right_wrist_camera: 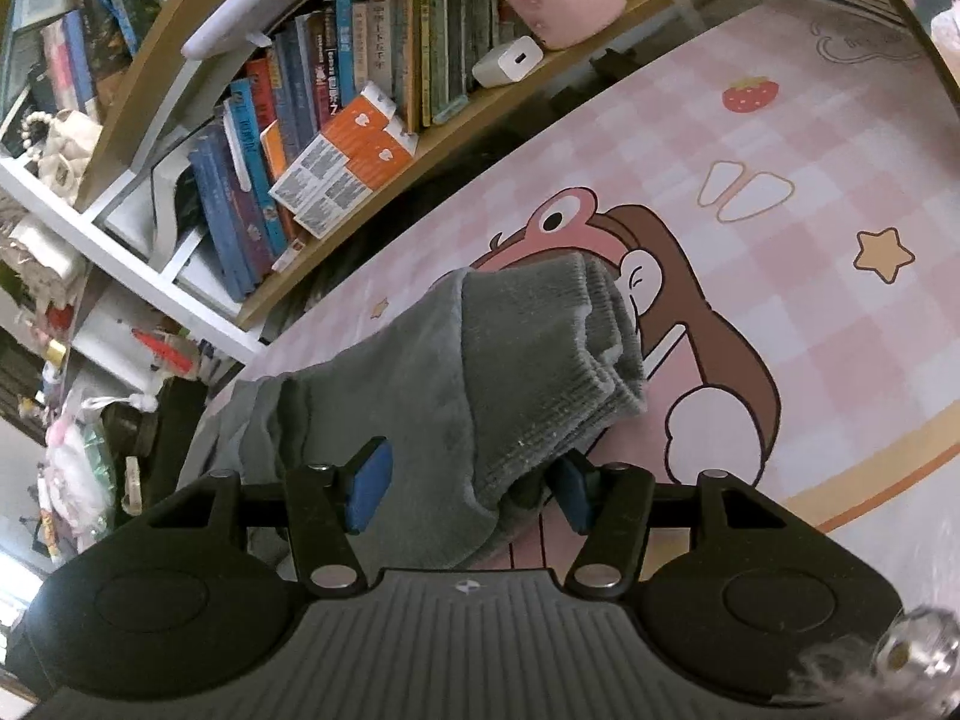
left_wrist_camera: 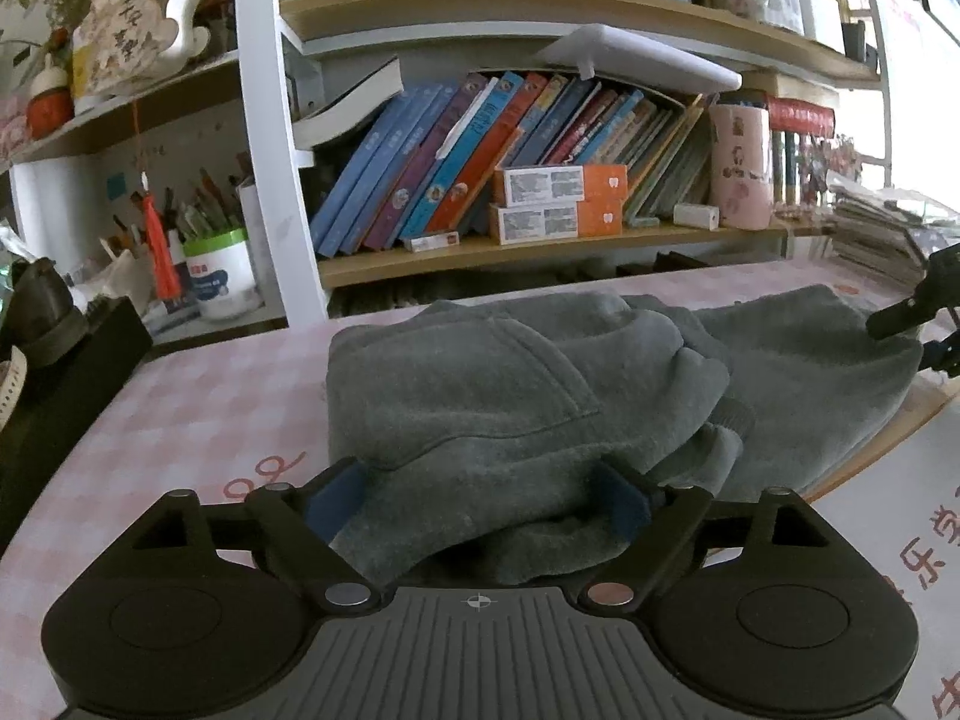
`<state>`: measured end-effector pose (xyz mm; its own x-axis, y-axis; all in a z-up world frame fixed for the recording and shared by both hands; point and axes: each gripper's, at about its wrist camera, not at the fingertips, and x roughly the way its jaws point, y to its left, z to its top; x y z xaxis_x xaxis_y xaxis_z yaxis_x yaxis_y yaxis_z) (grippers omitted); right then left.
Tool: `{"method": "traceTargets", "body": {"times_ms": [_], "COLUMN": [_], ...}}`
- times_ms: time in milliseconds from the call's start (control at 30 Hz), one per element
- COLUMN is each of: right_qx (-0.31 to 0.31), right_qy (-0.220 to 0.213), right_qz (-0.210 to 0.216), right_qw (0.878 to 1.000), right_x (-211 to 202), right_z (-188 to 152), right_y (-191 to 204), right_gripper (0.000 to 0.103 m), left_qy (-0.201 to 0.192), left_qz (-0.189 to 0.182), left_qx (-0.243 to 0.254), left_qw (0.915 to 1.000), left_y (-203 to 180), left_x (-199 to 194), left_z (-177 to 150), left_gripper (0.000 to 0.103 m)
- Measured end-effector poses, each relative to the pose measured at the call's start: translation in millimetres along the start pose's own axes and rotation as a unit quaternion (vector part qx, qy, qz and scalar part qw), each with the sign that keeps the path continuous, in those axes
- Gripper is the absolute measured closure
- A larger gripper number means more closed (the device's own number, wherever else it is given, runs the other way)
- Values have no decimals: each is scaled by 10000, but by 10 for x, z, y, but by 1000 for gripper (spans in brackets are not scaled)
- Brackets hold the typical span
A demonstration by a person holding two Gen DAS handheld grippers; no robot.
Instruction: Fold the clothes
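Observation:
A grey fleece garment (left_wrist_camera: 510,384) lies bunched in thick folds on the pink checked table mat (left_wrist_camera: 210,396). My left gripper (left_wrist_camera: 480,507) is low at its near edge. The blue pads stand wide apart with a fold of the cloth lying loose between them, so it is open. In the right wrist view a grey sleeve with a ribbed cuff (right_wrist_camera: 540,348) stretches away from me over the cartoon print. My right gripper (right_wrist_camera: 471,489) straddles the sleeve, which lies slack between the blue pads, and it is open. A black finger (left_wrist_camera: 900,315) of it shows at the garment's far right end.
A bookshelf (left_wrist_camera: 540,240) full of books and two orange boxes (left_wrist_camera: 558,204) runs along the back of the table. A pen cup (left_wrist_camera: 219,276) and a black box (left_wrist_camera: 72,372) stand at the left. The mat's right front edge (left_wrist_camera: 870,456) is close to the garment.

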<state>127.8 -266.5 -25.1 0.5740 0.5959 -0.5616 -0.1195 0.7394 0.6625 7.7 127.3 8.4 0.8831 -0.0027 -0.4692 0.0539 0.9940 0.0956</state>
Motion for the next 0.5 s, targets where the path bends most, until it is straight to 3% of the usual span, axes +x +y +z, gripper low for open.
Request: {"method": "traceTargets", "body": {"times_ms": [133,200,300,500], "right_qx": [159,137,41,-217], "right_qy": [-122,-211,-340,-527], "right_qz": [-131,-245,-283,-338], "right_qw": [9997,9994,9990,9978], "right_x": [42,45,13,-35], "right_z": [4,1,8,5], "right_y": [35,59,103,253], "right_gripper": [52,67,81,83], "left_qy": [-154,-238,-350,-503], "left_qz": [84,145,237,308], "left_qx": [-35,-5,69,225], "left_qw": [9998,9996,9991,9980], "left_y": [3,-12,-44,-102], "left_x": [-48,-75,-110,-159], "left_z": [-4,-5,-4,-3], "left_gripper": [10,9,7,2]}}
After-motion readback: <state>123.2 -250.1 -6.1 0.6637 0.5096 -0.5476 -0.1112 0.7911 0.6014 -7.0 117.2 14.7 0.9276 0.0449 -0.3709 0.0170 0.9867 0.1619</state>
